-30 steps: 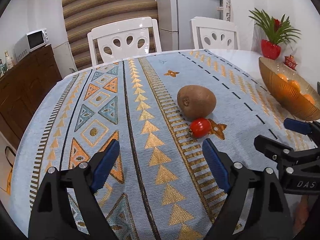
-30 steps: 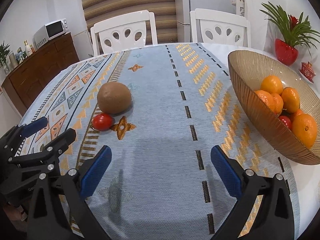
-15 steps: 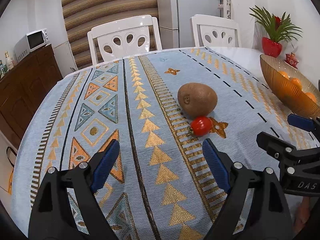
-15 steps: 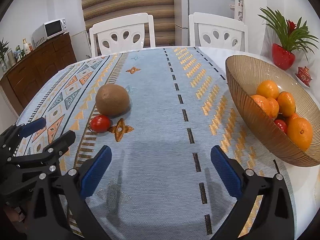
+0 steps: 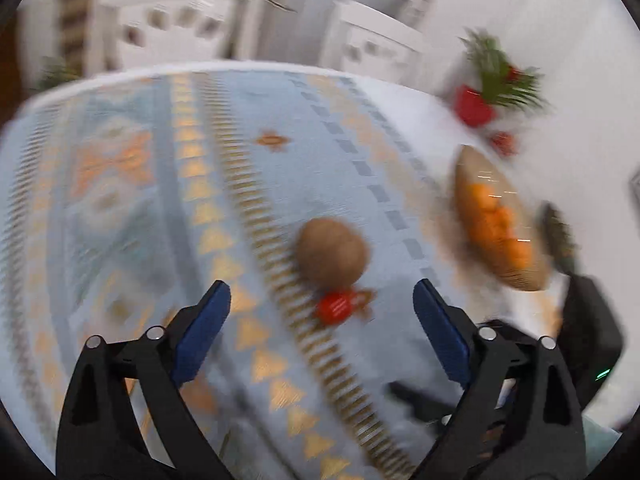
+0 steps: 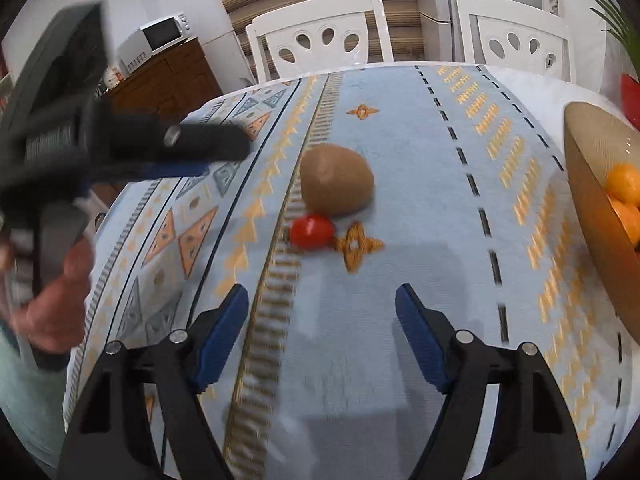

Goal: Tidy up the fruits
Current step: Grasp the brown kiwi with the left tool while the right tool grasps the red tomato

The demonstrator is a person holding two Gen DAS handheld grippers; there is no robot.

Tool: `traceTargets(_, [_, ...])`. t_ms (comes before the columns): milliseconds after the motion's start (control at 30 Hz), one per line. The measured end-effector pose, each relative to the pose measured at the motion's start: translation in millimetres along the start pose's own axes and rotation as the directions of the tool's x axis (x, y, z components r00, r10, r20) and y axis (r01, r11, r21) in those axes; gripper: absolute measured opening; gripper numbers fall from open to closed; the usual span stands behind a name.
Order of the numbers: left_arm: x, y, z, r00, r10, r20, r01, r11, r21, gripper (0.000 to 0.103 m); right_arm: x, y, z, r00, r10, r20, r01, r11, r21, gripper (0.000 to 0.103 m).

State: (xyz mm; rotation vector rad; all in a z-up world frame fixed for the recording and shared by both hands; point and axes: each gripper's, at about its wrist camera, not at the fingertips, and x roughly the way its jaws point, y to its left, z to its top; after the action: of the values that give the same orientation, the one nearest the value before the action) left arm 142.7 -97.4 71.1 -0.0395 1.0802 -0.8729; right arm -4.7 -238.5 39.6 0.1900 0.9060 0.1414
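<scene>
oranges already sit in the bowl (image 6: 592, 200); a kiwi (image 6: 336, 180) and tomato (image 6: 312, 230) wait on the tablecloth (image 6: 420, 200). my left gripper (image 5: 320, 316) is opening, my right gripper (image 6: 322, 312) closing, both empty.

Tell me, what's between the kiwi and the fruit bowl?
Only bare patterned tablecloth between kiwi and bowl; the right wrist view shows it best.

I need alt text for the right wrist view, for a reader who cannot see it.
A kiwi and a small tomato lie on a patterned tablecloth, ahead of the empty, closing right tool. A bowl of oranges is at right, the left tool at left.
</scene>
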Motion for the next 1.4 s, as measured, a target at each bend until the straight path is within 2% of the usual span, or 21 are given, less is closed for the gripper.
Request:
traceTargets(67, [19,8,15,0.997,-0.069,-0.046,0.068,0.998,-0.019,0.091,11,1,6,1.000,-0.004,0.002,0.004,1.000,0.007,0.070])
traceTargets(100, [28,13,20,0.995,-0.085,-0.058,0.083,0.996,-0.032,0.090,19,0,8,1.000,0.005,-0.006,-0.004,1.000,0.023,0.065])
traceTargets(200, [52,21,27,0.990,-0.117,-0.078,0.114,0.993,-0.035,0.089,33,-2,9,0.999,0.041,-0.030,-0.039,0.997,0.064,0.063])
traceTargets(367, [70,20,24,0.991,-0.108,-0.082,0.107,0.994,-0.010,0.084,37,4,16,1.000,0.023,0.005,-0.023,0.998,0.055,0.063])
traceTargets(633, [76,35,17,0.977,-0.205,-0.061,0.201,0.977,-0.068,0.081,51,-1,26,0.999,0.047,-0.015,-0.046,0.997,0.067,0.051])
traceTargets(800, [76,31,17,0.978,-0.201,-0.059,0.198,0.979,-0.051,0.081,56,1,28,0.999,0.031,-0.014,-0.030,0.997,0.066,0.049])
traceTargets(900, [77,29,15,0.976,-0.209,-0.065,0.206,0.977,-0.050,0.081,58,2,30,0.999,0.034,-0.013,-0.033,0.998,0.061,0.037])
traceTargets(1000, [78,26,15,0.979,-0.195,-0.061,0.193,0.980,-0.045,0.081,57,0,29,0.999,0.038,-0.009,-0.037,0.997,0.062,0.032])
traceTargets(1267, [80,18,13,0.980,-0.182,-0.075,0.181,0.983,-0.021,0.080,50,-6,22,0.999,0.041,-0.005,-0.041,0.996,0.079,0.032])
traceTargets(1400, [81,12,11,0.985,-0.154,-0.081,0.154,0.988,0.001,0.080,47,-6,18,1.000,0.027,-0.011,-0.026,0.997,0.069,0.032])
